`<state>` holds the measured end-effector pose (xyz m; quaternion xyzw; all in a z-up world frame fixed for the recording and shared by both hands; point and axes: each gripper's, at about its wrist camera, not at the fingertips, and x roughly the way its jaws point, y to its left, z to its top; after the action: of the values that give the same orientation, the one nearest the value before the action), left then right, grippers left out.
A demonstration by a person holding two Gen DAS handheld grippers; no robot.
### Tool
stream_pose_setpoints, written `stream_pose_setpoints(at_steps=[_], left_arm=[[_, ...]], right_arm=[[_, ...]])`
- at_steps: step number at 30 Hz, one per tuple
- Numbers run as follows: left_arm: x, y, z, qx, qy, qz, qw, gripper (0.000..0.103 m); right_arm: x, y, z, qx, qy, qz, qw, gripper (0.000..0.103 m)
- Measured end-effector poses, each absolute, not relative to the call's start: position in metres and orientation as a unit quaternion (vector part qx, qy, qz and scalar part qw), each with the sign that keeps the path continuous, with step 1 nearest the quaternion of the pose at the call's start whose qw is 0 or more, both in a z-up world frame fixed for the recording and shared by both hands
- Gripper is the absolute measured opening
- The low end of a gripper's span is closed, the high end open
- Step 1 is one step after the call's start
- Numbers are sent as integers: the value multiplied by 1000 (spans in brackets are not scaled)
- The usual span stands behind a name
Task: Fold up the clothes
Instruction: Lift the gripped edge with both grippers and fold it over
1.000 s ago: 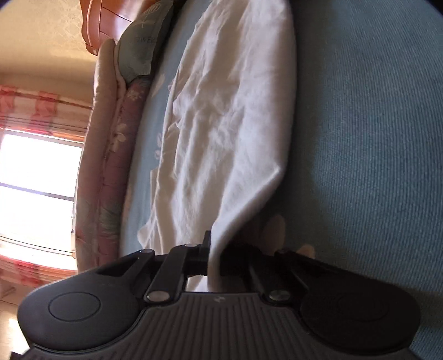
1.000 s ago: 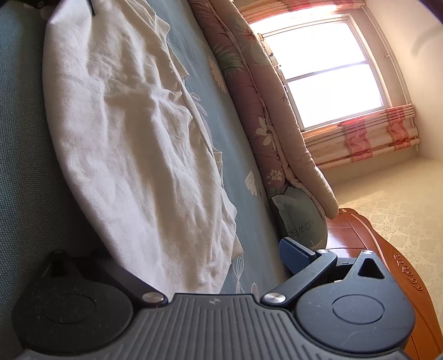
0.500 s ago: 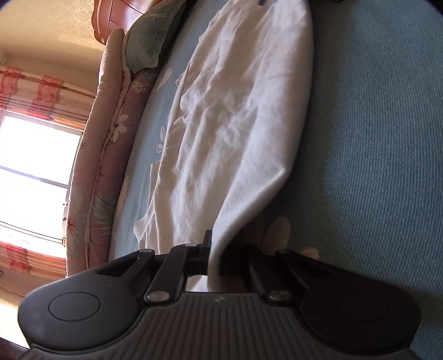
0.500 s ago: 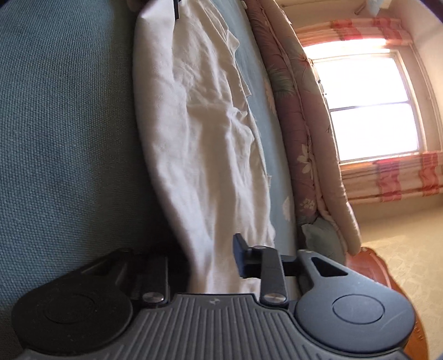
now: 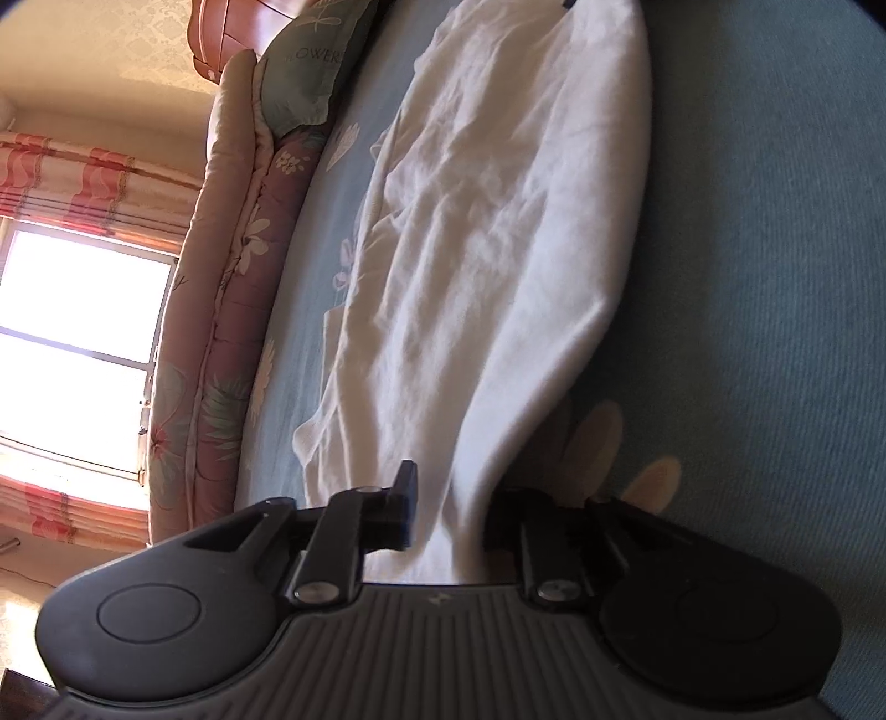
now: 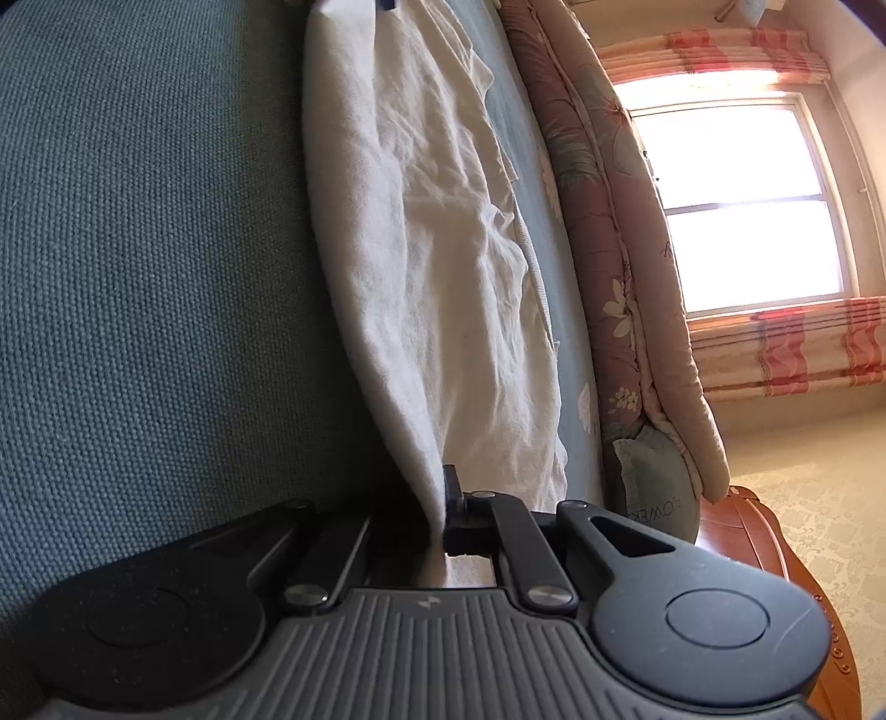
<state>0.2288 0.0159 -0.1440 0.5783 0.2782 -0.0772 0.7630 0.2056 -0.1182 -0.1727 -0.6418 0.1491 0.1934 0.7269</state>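
A white garment (image 5: 498, 221) lies stretched lengthwise on the blue-green bed sheet (image 5: 747, 277), folded along its long edge. In the left wrist view my left gripper (image 5: 451, 515) is at the garment's near end. Its jaws are opening, with the cloth still running between them and a gap showing beside the left finger (image 5: 407, 498). From the right wrist view the same garment (image 6: 421, 249) runs away from my right gripper (image 6: 437, 515), which is shut on the cloth's near folded edge.
A rolled floral quilt (image 5: 232, 310) (image 6: 609, 249) lies along the far side of the bed. A green pillow (image 5: 310, 72) (image 6: 653, 482) sits against the wooden headboard (image 5: 221, 33) (image 6: 775, 554). A bright window (image 5: 72, 343) (image 6: 736, 205) with striped curtains is beyond.
My right gripper went from wide open to shut on the garment's edge and rolled a little. My left gripper, shut on the cloth before, has parted its jaws.
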Motion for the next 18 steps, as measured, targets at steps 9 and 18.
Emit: stream_pose_setpoints(at_steps=[9,18], left_arm=[[229,11,-154,585,283,-83,755,0],[231,11,-148,578,286,-84,759,0]], right_arm=[[211,-127,-174,-655,147,173,721,9],[220,-128,-166,-640,166,185,727,6]])
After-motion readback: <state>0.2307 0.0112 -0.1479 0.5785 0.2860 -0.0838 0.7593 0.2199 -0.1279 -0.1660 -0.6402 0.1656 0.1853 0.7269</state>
